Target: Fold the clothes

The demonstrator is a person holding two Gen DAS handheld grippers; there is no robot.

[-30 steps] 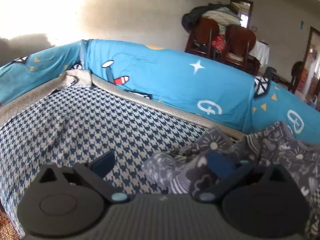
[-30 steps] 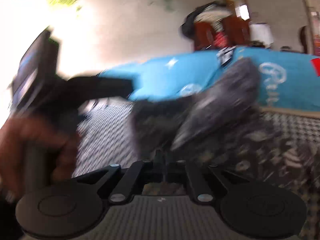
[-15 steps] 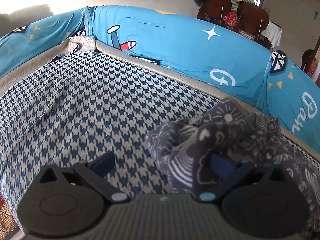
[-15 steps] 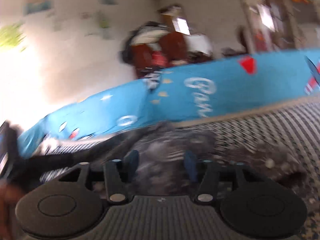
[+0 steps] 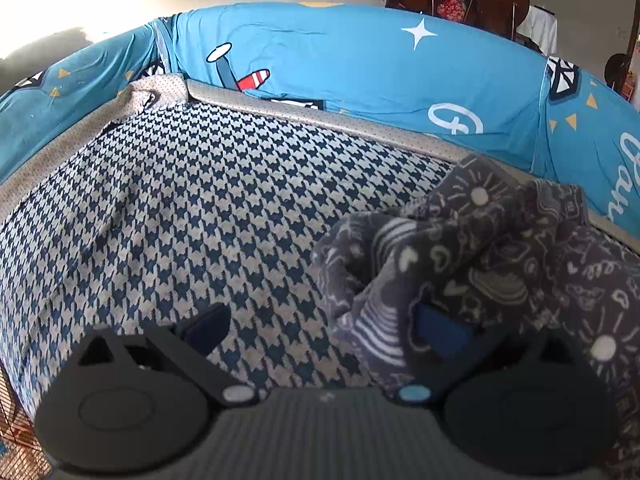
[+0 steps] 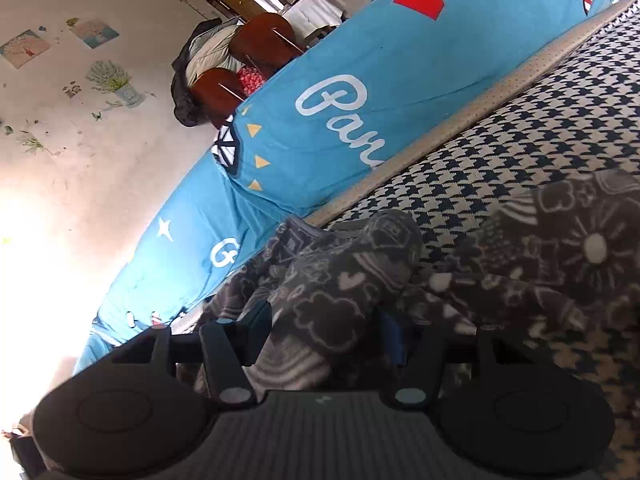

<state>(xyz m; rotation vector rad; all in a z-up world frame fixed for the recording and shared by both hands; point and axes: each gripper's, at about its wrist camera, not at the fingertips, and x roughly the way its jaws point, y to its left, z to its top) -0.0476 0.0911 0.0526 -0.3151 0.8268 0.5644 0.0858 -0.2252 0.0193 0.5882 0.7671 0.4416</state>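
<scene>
A navy-and-cream houndstooth cover [image 5: 192, 208] is lying across the seat, with a dotted beige border [image 5: 360, 124] running along its far edge. Behind it a bright blue cushion cover [image 5: 360, 64] is standing up, showing a white star, a small plane and white lettering [image 6: 340, 108]. Further back, two brown wooden chairs [image 6: 264, 40] are sitting under what is looking like a heap of clothes, and small pictures [image 6: 24, 48] are hanging on the pale wall [image 6: 80, 152].
</scene>
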